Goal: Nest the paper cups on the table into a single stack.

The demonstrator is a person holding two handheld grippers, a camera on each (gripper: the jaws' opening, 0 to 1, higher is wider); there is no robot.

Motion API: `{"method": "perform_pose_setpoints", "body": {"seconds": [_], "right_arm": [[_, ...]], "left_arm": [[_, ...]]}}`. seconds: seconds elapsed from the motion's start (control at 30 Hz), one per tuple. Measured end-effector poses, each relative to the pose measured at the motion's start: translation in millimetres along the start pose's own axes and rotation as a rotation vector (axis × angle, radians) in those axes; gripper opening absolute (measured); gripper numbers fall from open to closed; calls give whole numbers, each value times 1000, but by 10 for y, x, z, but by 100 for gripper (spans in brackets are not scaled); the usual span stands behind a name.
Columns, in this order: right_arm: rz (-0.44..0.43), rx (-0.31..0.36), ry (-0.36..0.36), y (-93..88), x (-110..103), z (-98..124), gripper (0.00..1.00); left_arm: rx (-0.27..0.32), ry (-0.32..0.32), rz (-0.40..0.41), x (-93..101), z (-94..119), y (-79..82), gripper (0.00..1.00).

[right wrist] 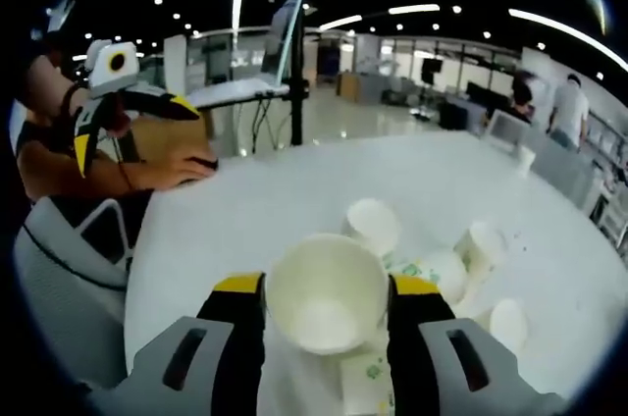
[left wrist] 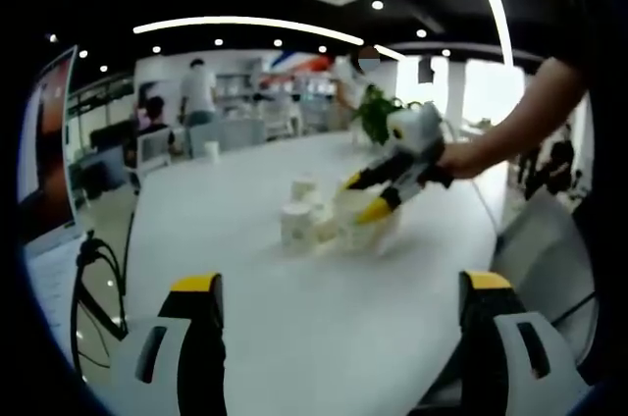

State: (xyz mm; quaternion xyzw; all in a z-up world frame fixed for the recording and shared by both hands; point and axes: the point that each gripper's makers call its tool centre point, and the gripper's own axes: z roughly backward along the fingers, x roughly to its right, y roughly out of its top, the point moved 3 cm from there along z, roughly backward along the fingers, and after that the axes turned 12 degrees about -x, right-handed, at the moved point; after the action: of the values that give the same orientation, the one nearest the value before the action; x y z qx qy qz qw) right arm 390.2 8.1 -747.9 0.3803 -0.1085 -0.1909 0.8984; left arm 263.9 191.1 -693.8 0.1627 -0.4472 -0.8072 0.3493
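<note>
Several white paper cups (left wrist: 296,223) stand and lie in a loose cluster in the middle of the white round table (left wrist: 255,318). My left gripper (left wrist: 341,284) is open, well short of the cluster, with bare tabletop between its jaws. The right gripper (left wrist: 371,196), held in a hand, reaches into the cluster from the right. In the right gripper view my right gripper (right wrist: 327,286) is shut on a paper cup (right wrist: 327,303) whose open mouth faces the camera. More cups (right wrist: 373,225) lie beyond it, some tipped over (right wrist: 481,244). The left gripper (right wrist: 128,122) hovers open at the upper left.
A lone cup (left wrist: 211,149) stands at the table's far edge. A green plant (left wrist: 378,112) rises behind the cluster. Grey chairs (right wrist: 69,269) ring the table, and a screen on a stand (right wrist: 285,33) is beyond it. People stand in the background (left wrist: 199,92).
</note>
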Motion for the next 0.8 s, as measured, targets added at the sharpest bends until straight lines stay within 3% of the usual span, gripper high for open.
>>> {"method": "perform_pose_setpoints", "body": {"seconds": [0.33,0.8], "right_arm": [[35,46,3,37,-246,397,45],[71,30,27,-221,-666,794,44]], "left_arm": [[6,-1,-15,25,11,26,100],[20,-10,-19,91,20,41,99]]}}
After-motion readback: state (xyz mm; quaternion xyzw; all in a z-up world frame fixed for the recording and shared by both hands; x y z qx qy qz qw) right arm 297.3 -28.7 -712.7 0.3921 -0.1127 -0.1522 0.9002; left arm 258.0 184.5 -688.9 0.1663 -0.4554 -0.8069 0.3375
